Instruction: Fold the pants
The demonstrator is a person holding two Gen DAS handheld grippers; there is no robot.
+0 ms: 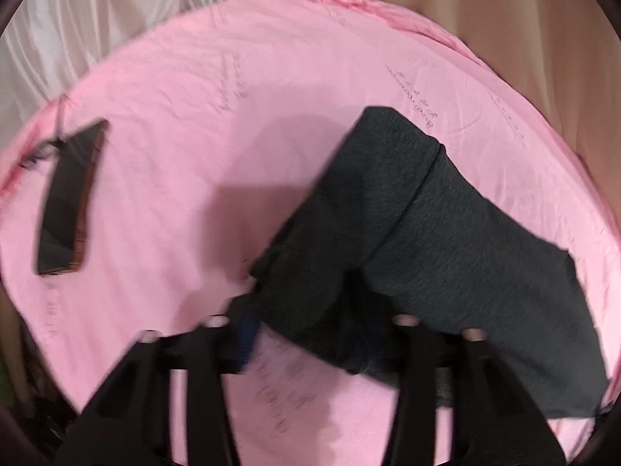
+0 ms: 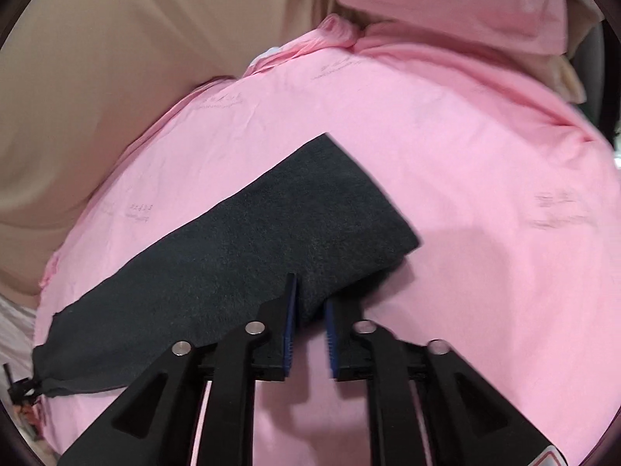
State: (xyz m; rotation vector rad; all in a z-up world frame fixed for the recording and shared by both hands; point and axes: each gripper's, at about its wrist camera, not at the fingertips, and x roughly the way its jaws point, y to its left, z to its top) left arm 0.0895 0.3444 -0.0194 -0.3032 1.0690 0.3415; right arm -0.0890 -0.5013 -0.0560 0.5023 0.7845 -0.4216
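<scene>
Dark grey pants (image 1: 427,233) lie on a pink sheet (image 1: 194,116), partly folded into a long band. In the left wrist view my left gripper (image 1: 310,334) is under a raised fold of the pants; the cloth drapes over its fingertips and the frame is blurred, so its jaws do not show. In the right wrist view the pants (image 2: 252,240) run from lower left to centre. My right gripper (image 2: 310,310) has its blue-padded jaws a narrow gap apart around the near edge of the folded end.
A dark phone (image 1: 71,198) lies on the sheet at the left. Beige curtains (image 1: 524,19) and a white curtain (image 1: 58,19) hang behind the bed. A pink pillow (image 2: 446,0) sits at the far end in the right wrist view.
</scene>
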